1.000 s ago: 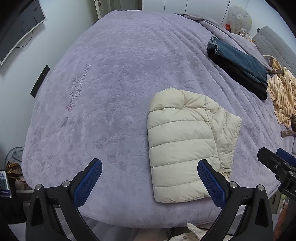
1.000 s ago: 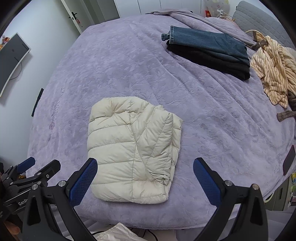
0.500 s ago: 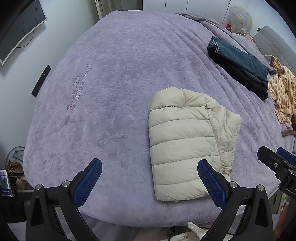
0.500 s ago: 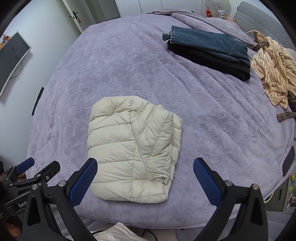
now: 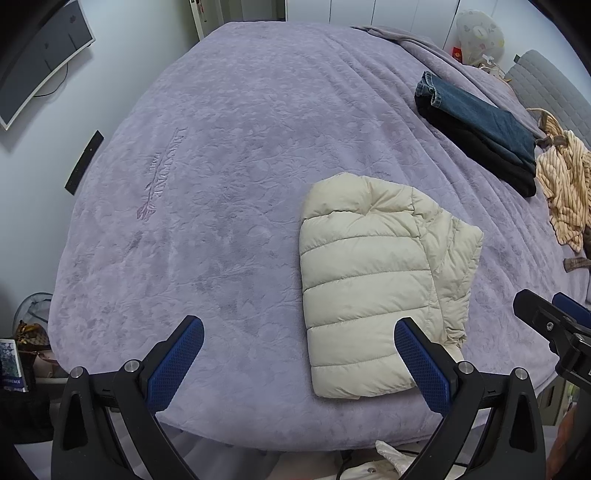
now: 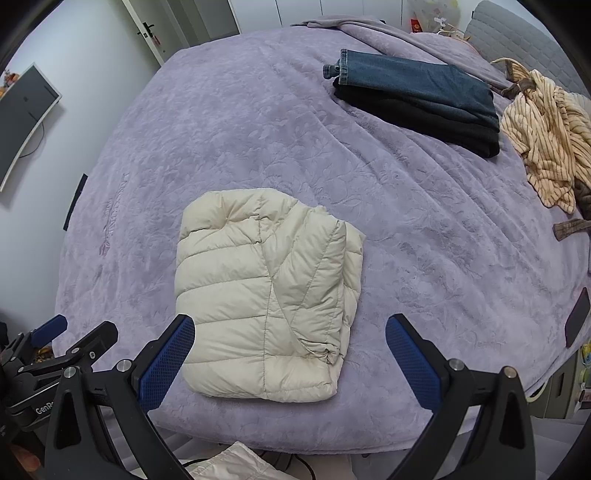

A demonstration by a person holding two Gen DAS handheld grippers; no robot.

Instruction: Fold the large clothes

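— Bed [image 5: 229, 155]?
— Covered edge to edge with embossed lilac spread [image 6: 424, 229]; lettered motif near the left side.

— Jacket [image 6: 266, 295]?
— Cream, quilted, folded into a compact block near the bed's front edge; flat on the spread, touched by neither tool.

— Other clothes?
— Folded jeans [image 6: 417, 85] stacked on a black garment [image 6: 413, 114], far right; striped shirt [image 6: 546, 136] crumpled just beside them.

— Room?
— Pale walls, monitor [image 5: 40, 55] mounted at left, white wardrobe doors behind the bed, grey headboard [image 6: 517, 33] at right.

— Left hand-held gripper [image 5: 297, 363]?
— Spread wide, empty, above the front edge.

— Right hand-held gripper [image 6: 290, 363]?
— Likewise wide apart, holding nothing, just before the jacket.
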